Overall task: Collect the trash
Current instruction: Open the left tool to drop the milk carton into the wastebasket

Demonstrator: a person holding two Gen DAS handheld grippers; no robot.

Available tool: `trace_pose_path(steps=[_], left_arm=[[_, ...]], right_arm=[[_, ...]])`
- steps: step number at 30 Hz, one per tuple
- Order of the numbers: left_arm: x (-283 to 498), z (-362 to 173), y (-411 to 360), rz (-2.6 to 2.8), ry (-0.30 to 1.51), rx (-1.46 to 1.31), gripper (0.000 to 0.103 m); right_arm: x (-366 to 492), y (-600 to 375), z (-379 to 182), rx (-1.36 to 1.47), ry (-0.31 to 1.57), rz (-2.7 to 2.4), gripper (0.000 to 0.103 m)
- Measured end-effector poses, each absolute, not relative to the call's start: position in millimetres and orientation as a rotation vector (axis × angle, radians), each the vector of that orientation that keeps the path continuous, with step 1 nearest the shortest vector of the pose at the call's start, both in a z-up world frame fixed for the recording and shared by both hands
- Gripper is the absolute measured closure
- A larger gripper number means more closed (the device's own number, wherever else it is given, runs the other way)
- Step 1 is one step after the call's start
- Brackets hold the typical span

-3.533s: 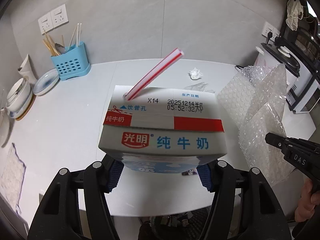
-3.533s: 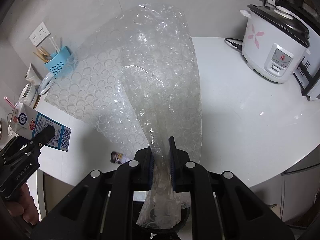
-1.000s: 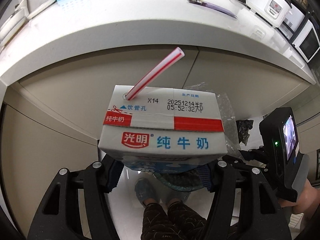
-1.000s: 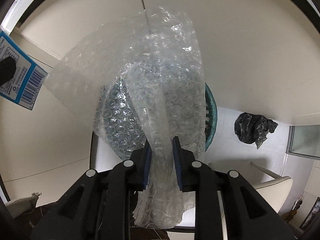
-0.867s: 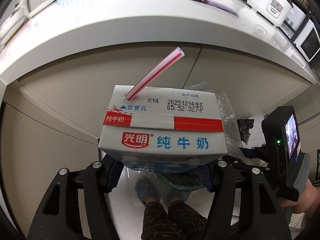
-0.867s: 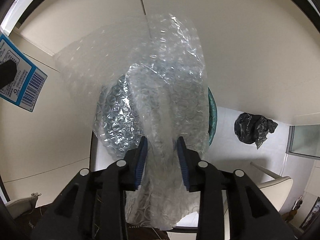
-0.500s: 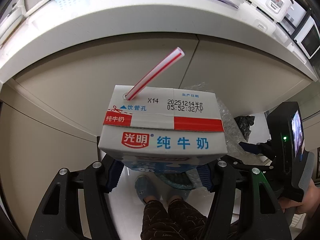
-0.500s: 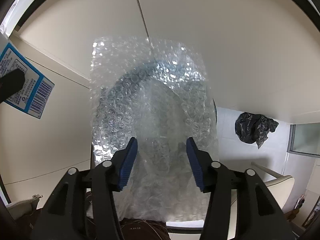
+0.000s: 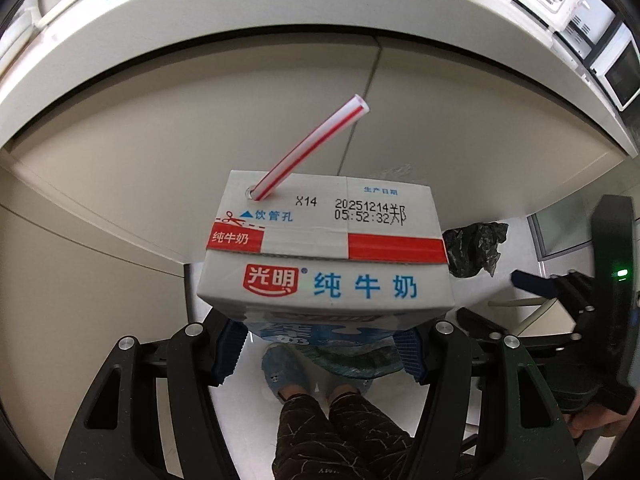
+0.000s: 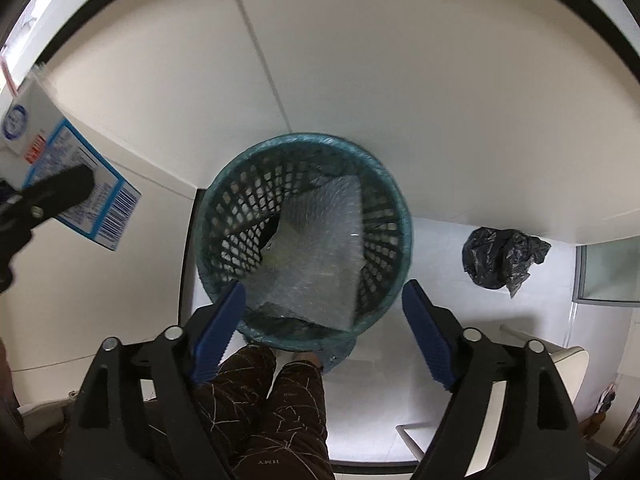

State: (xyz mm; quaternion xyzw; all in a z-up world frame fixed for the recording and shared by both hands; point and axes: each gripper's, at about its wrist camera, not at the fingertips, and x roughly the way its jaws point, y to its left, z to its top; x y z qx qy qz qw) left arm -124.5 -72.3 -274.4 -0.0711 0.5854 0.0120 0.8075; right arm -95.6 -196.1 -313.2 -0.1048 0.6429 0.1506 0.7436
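Mid-disposal. Right gripper [image 10: 322, 330] at lower centre of its view, jaws opening with nothing between them. Bubble wrap [image 10: 320, 248] already lying inside the green mesh bin [image 10: 402, 216] at frame centre. Left gripper [image 9: 322, 346] pinching the milk carton [image 9: 324, 256], straw [image 9: 312, 148] poking toward the upper right. Next, probably: carrying the carton over the bin rim, then spreading the left jaws to drop it in.

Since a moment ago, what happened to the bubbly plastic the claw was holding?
The right claw let go: it is opening with nothing between its pads, and the bubble wrap has dropped into the green bin below. The left claw still grips the milk carton, straw still in place.
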Motion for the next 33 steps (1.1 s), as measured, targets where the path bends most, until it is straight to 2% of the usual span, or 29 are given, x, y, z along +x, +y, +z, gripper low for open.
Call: trace_pose_path(steps=[9,18,19,21,23,25,33], left_arm=[[-113.6,-287.2,-95.8,-0.031,1.257,-0.144,0.041],[-111.4,-284.4,-115.4,-0.059,1.248,-0.138,0.039],[-111.3,-283.1,-116.6,-0.061,1.246,-0.136,0.037],[-117.2,-280.2,-115.0,-0.053,1.233,-0.13,0.028],[-118.1,-279.3,-119.9,-0.051,1.221,-0.129,0.026],[-119.5,-276.0,-120.9,-0.043,1.215,-0.122,0.019],[-117.8,-263.3,-139.8,-0.023,1.185,-0.113,0.009]], right_arm=[[-85.2,-243.4,-276.6,-0.181,1.336,0.273,0.017],[-79.4,-270.5,-255.8,-0.152,1.292,0.268,0.016],[-79.1,-271.6,-255.1,-0.149,1.291,0.268,0.016],[-79.3,-274.7,-251.3,-0.144,1.284,0.269,0.016],[-79.4,-279.3,-248.6,-0.14,1.278,0.272,0.016],[-79.4,-282.5,-246.4,-0.137,1.271,0.273,0.016],[-74.7,-295.7,-234.5,-0.113,1.235,0.277,0.016]])
